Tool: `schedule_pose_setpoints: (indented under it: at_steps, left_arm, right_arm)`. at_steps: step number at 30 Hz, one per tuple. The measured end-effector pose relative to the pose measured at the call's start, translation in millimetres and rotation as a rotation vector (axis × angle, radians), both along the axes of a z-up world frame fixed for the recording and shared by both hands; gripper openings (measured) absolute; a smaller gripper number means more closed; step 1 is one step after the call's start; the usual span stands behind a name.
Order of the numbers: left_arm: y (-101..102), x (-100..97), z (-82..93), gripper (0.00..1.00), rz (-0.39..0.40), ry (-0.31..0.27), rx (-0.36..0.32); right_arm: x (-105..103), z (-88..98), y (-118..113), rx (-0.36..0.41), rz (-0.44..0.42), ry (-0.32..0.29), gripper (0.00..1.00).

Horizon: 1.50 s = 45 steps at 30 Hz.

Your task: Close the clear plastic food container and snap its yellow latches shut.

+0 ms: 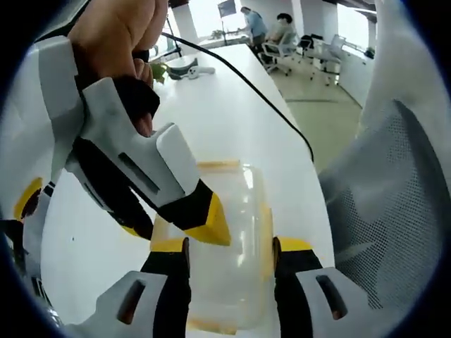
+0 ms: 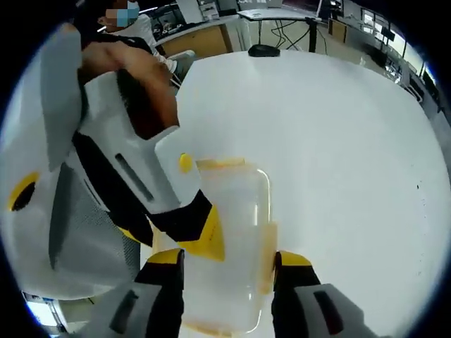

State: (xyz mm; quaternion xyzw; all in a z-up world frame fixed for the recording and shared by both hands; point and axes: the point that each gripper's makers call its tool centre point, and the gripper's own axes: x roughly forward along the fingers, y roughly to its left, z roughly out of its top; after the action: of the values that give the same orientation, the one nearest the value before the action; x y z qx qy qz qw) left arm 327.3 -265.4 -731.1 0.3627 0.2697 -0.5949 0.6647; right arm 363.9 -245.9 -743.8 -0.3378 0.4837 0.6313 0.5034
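White table [image 2: 338, 141] holds my clear box [image 2: 229, 239] with its yellow clips [image 2: 220, 163]. My left gripper [image 1: 231, 257] and right gripper [image 2: 229, 271] both stand wide around it, the other tool at ten o'clock.

A long white table [image 1: 232, 105] carries everything here, its top smooth and glossy, running away toward the far end of the room. In the right gripper view the same white table [image 2: 331, 141] spreads wide and pale. Right on it sits the clear plastic food container [image 1: 236, 232], its lid [image 2: 236, 211] on top, yellow latches [image 1: 266, 232] along its edges. A black cable [image 1: 264, 95] snakes across the surface to the table's edge. At the far end, a dark rounded object [image 2: 264, 51] rests on the table.
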Motion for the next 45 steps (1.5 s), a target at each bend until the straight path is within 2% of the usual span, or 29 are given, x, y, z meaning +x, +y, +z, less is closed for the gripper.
schedule_pose_setpoints:
  at_steps: [2, 3, 5, 8, 14, 18, 21, 24, 27, 28, 29, 30, 31, 35, 42, 45]
  left_arm:
    - [-0.1, 0.2, -0.2, 0.43, 0.0, -0.007, 0.001]
    - [0.0, 1.8, 0.0, 0.43, 0.003, -0.017, 0.003]
    - [-0.4, 1.1, -1.1, 0.43, 0.002, -0.021, 0.003]
    - [1.0, 1.2, -0.8, 0.44, 0.008, -0.017, -0.006]
    - [1.2, -0.9, -1.0, 0.42, 0.01, -0.009, -0.004]
    - [-0.3, -4.1, -1.8, 0.4, -0.005, -0.002, 0.036]
    - [0.1, -4.4, -2.7, 0.4, -0.013, -0.022, 0.049]
    - [1.3, -4.1, -6.0, 0.41, -0.033, -0.113, 0.08]
    - [1.0, -4.3, -7.7, 0.39, 0.007, -0.129, 0.059]
    - [0.9, -4.5, -8.5, 0.39, 0.005, -0.158, 0.061]
    - [11.4, 9.5, -9.1, 0.37, 0.054, -0.258, 0.112]
    - [3.2, 3.6, -15.2, 0.37, 0.03, -0.223, 0.079]
    - [2.6, 3.3, -15.5, 0.37, 0.059, -0.237, 0.069]
    - [1.0, 2.0, -13.8, 0.39, 0.03, -0.235, 0.086]
    - [-0.7, -1.5, -10.6, 0.4, 0.026, -0.228, 0.08]
    - [-0.2, -2.7, -5.8, 0.41, 0.017, -0.186, 0.026]
  right_arm:
    - [0.2, -2.2, -0.5, -0.014, 0.012, 0.038, 0.48]
    - [-5.2, -3.0, -5.0, -0.042, 0.04, 0.083, 0.47]
    - [0.4, -4.1, -0.2, -0.056, 0.052, 0.071, 0.46]
    - [-2.2, -2.8, 2.0, -0.065, 0.049, 0.072, 0.47]
    - [-1.7, -1.6, 0.0, -0.002, 0.03, 0.053, 0.47]
    - [-1.4, -1.4, 0.7, -0.009, 0.032, 0.034, 0.47]
    - [-0.4, -1.2, 0.5, -0.007, 0.03, 0.027, 0.48]
    - [-0.6, -0.5, -0.3, -0.003, 0.024, 0.018, 0.48]
    - [-0.9, 0.4, -2.3, 0.013, 0.022, 0.009, 0.48]
    - [-0.1, 0.0, -2.0, 0.021, 0.021, 0.008, 0.48]
    - [7.4, -1.1, -1.3, 0.037, 0.005, -0.045, 0.48]
    - [-4.3, -0.6, -4.4, 0.027, 0.021, 0.0, 0.48]
    - [-3.9, -0.1, -3.3, 0.033, 0.017, -0.013, 0.48]
    - [-2.8, 0.0, -3.1, 0.034, 0.013, -0.026, 0.48]
    - [-0.8, 1.3, -1.7, 0.025, -0.006, -0.032, 0.48]
    - [-0.8, 2.9, -2.7, 0.029, -0.046, -0.025, 0.49]
